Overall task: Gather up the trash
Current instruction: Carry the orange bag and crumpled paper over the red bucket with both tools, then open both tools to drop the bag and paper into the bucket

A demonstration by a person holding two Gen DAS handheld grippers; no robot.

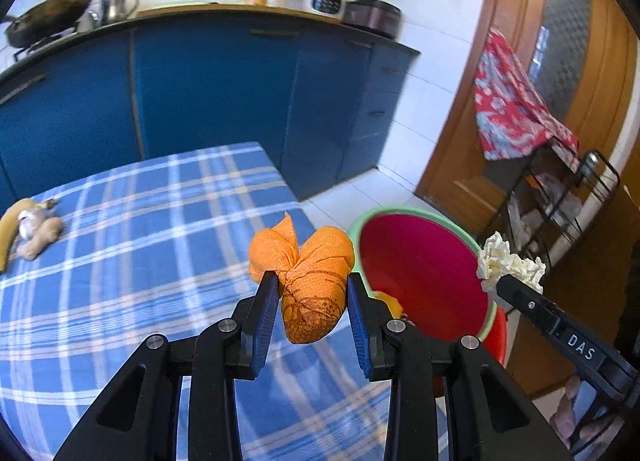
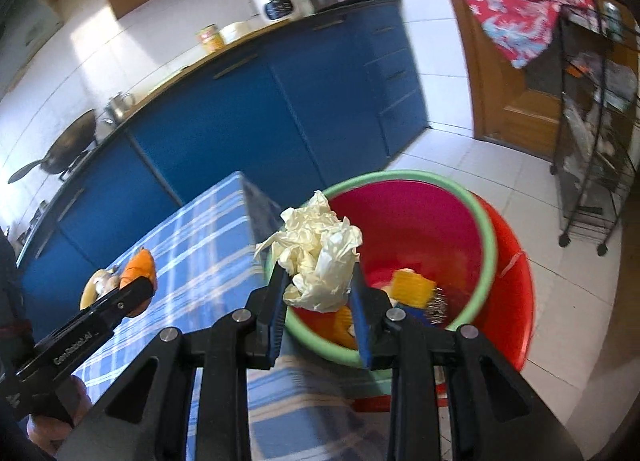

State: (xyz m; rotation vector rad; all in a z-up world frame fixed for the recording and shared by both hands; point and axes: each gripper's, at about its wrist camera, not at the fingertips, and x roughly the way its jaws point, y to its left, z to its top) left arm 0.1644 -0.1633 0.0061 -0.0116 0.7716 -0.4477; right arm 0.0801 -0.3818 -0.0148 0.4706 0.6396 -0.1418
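Left gripper (image 1: 313,297) pinches an orange wad (image 1: 310,281) at frame centre over the table (image 1: 120,281); right gripper (image 2: 320,285) pinches white paper (image 2: 316,257) above the bin (image 2: 486,237). Better to bring each fully over the rim before releasing.

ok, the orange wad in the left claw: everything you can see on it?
The orange wad looks like crumpled, dimpled paper or thin cloth, bunched into lobes above and a rounded lower end with dark brown speckles and streaks. The left claw is shut on its middle, blue pads pressing both sides. It hangs above the plaid tablecloth near the table edge, beside the red basin, not yet over it.
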